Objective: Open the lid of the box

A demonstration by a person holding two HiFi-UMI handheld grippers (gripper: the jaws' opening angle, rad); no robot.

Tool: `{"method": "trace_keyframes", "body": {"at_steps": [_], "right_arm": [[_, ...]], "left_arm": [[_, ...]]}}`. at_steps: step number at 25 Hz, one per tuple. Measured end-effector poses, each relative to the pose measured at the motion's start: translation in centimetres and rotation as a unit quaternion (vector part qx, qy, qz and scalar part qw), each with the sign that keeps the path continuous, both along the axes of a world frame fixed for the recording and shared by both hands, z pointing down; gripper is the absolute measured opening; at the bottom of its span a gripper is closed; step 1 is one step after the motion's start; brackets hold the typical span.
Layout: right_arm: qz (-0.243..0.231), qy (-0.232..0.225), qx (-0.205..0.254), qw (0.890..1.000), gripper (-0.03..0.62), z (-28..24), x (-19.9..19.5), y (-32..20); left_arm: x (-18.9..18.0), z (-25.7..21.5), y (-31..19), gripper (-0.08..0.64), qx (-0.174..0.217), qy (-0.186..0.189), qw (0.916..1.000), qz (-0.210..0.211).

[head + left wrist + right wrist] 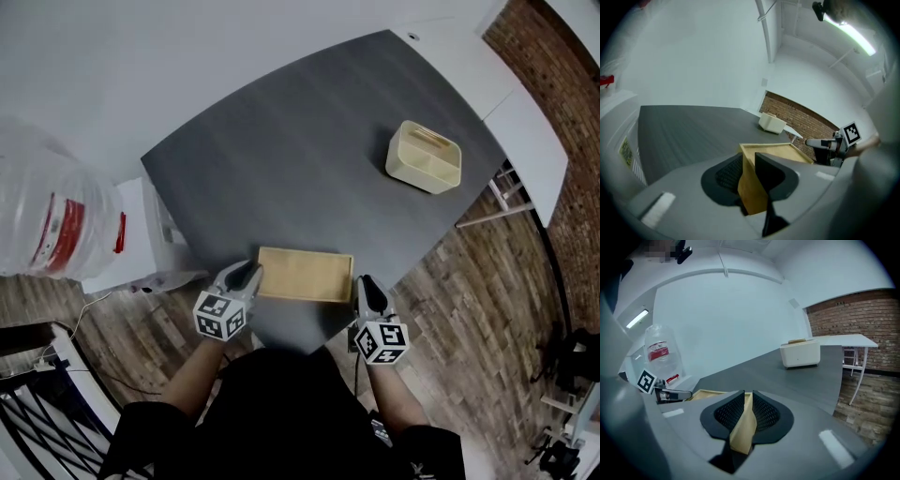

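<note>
A flat, light wooden box [305, 274] lies at the near edge of the dark grey table [309, 159]. My left gripper [251, 272] is at the box's left end. In the left gripper view, the box's corner [752, 187] fills the gap between the jaws of the left gripper [747, 171], which press on it. My right gripper [366, 284] sits at the box's right end. In the right gripper view, a thin wooden edge [743, 427] stands between the mesh pads of the right gripper [746, 411], which touch it. Whether the lid is raised cannot be told.
A cream plastic container [424, 157] stands far back on the right of the table. A large water jug [47, 211] sits on a white stand left of the table. A white table [525, 131] and a brick wall lie to the right. Wood floor lies below.
</note>
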State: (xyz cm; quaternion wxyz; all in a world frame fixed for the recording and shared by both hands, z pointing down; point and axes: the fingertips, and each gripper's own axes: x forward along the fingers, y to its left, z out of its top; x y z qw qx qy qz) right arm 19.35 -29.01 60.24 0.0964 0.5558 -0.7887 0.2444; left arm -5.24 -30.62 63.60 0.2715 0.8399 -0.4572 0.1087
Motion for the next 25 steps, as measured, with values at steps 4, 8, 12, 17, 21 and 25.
{"method": "trace_keyframes", "body": {"at_steps": [4, 8, 12, 17, 21, 25], "right_arm": [[-0.005, 0.008, -0.027, 1.000, 0.107, 1.4, -1.0, -0.8], [-0.006, 0.013, -0.051, 0.999, 0.115, 2.9, -1.5, -1.2], [-0.006, 0.015, -0.063, 0.998, 0.112, 3.6, -1.9, -1.3], [-0.016, -0.019, -0.076, 0.997, 0.074, 3.9, -2.5, -1.1], [-0.017, -0.018, -0.076, 0.997, 0.074, 3.9, -2.4, -1.2], [-0.012, -0.035, -0.083, 0.996, 0.087, 4.0, -2.1, -1.3]], "left_arm": [[-0.1, 0.0, 0.2, 0.081, -0.008, 0.007, 0.9999, -0.002], [-0.1, 0.0, 0.3, 0.080, -0.016, 0.015, 0.9998, -0.005], [-0.3, 0.1, 0.4, 0.078, -0.018, 0.023, 0.9996, -0.004], [-0.2, 0.1, 0.4, 0.075, -0.023, 0.034, 0.9992, -0.004], [-0.1, 0.2, 0.2, 0.075, -0.027, 0.038, 0.9989, -0.007], [-0.3, 0.3, 0.1, 0.080, -0.041, 0.056, 0.9974, -0.018]]}}
